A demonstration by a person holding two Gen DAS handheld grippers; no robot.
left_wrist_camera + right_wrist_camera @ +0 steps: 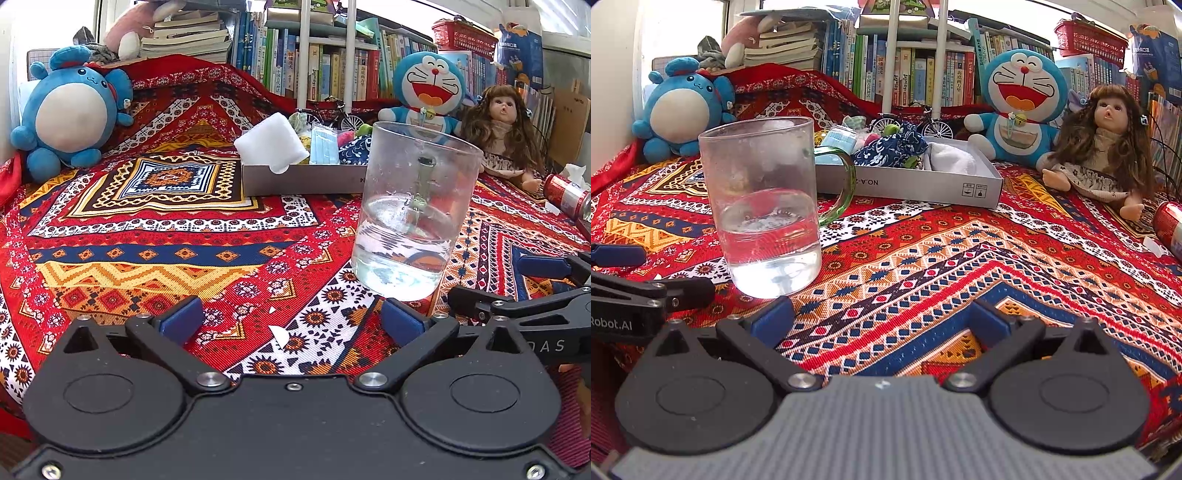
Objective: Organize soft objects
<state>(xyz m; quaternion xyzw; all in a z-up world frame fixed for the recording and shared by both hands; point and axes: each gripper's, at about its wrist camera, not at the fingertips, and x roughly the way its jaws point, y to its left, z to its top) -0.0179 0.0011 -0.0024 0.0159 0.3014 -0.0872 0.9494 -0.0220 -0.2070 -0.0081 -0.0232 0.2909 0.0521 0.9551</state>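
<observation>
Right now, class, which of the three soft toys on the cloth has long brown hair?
The doll at the far right, seated beside the Doraemon plush; it and the round blue plush are hairless.

We have two low wrist fisheyes just above the patterned cloth (155, 236), both facing the bookshelf (325, 70). Left view has the glass mug (413, 214) close on its right; right view has it (764, 206) close left. Both share the grey box (923, 184).
</observation>
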